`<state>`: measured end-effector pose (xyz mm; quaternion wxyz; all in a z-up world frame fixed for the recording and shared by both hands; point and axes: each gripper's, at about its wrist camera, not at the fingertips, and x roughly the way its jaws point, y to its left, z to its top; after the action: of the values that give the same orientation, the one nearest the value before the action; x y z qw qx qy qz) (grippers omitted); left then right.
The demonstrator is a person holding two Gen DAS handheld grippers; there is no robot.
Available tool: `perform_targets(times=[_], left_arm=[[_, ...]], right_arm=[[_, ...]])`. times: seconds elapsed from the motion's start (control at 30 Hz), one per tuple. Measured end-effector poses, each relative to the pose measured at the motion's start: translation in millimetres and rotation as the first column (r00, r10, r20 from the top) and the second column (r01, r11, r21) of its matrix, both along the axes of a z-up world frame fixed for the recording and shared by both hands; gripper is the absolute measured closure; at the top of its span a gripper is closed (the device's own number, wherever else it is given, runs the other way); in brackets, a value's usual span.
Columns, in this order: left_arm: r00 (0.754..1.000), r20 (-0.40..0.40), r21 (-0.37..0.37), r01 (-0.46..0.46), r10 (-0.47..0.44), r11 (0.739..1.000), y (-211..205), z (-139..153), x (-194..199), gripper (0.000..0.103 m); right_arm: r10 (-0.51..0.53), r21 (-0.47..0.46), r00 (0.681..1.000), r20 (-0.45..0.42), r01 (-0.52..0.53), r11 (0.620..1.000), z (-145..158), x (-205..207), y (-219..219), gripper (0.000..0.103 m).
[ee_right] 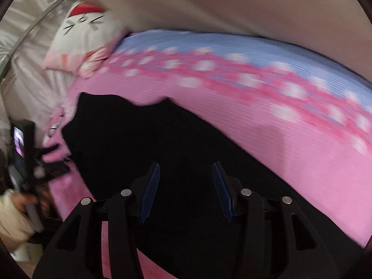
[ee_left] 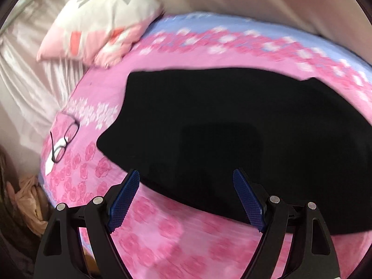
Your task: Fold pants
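The left gripper [ee_left: 186, 179] hangs wide open, nothing between its blue pads, over the near edge of the black pants [ee_left: 232, 127]. The right gripper [ee_right: 186, 172] is half open and empty above the same cloth. The pants lie flat on a pink rose-print bedsheet [ee_left: 144, 239]; eyeglasses [ee_left: 64, 137] at nine o'clock, a cat pillow [ee_left: 102, 21] at eleven.

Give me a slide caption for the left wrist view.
Open left hand-held gripper above black pants on a pink floral bedspread, eyeglasses nearby.
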<state>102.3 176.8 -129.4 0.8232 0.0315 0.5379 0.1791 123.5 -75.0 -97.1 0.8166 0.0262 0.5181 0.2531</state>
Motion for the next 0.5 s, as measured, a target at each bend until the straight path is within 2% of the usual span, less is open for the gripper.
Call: perform_targets(times=[0.1, 0.13, 0.17, 0.2, 0.27, 0.33, 0.37, 0.43, 0.5], left_arm=[[0.997, -0.068, -0.018, -0.035, 0.034, 0.999, 30, -26, 5, 0.02], [0.997, -0.072, -0.043, -0.036, 0.033, 0.998, 38, -31, 5, 0.011], [0.998, -0.045, -0.073, -0.045, 0.041, 0.996, 47, -32, 2, 0.007], [0.998, -0.04, -0.096, -0.052, 0.048, 0.994, 53, -34, 0, 0.005], [0.999, -0.02, -0.161, -0.044, 0.042, 0.986, 63, -38, -5, 0.005], [0.999, -0.011, -0.195, -0.035, 0.034, 0.98, 66, -39, -7, 0.005], [1.0, -0.01, -0.21, -0.03, 0.029, 0.977, 68, -40, -7, 0.005], [1.0, -0.009, -0.229, -0.027, 0.026, 0.973, 69, -40, -8, 0.005], [1.0, -0.004, -0.242, -0.026, 0.026, 0.97, 70, -41, -10, 0.005]], right_arm=[[0.062, 0.007, 0.996, -0.059, -0.061, 0.998, -18, 49, 60, 0.057], [0.067, -0.001, 0.993, -0.095, -0.067, 0.998, -31, 64, 77, 0.057], [0.078, -0.013, 0.988, -0.13, -0.08, 0.997, -46, 80, 90, 0.057], [0.071, -0.053, 0.988, -0.135, -0.079, 0.995, -55, 94, 97, 0.059], [-0.009, -0.004, 0.993, -0.118, 0.008, 1.0, -55, 116, 89, 0.063], [-0.118, 0.042, 0.986, -0.117, 0.123, 0.991, -46, 117, 82, 0.066], [-0.123, 0.053, 0.988, -0.092, 0.128, 0.99, -40, 110, 85, 0.063], [-0.027, 0.026, 0.996, -0.08, 0.029, 0.999, -41, 96, 107, 0.063], [-0.004, -0.078, 0.999, -0.036, 0.001, 0.997, -54, 103, 122, 0.066]])
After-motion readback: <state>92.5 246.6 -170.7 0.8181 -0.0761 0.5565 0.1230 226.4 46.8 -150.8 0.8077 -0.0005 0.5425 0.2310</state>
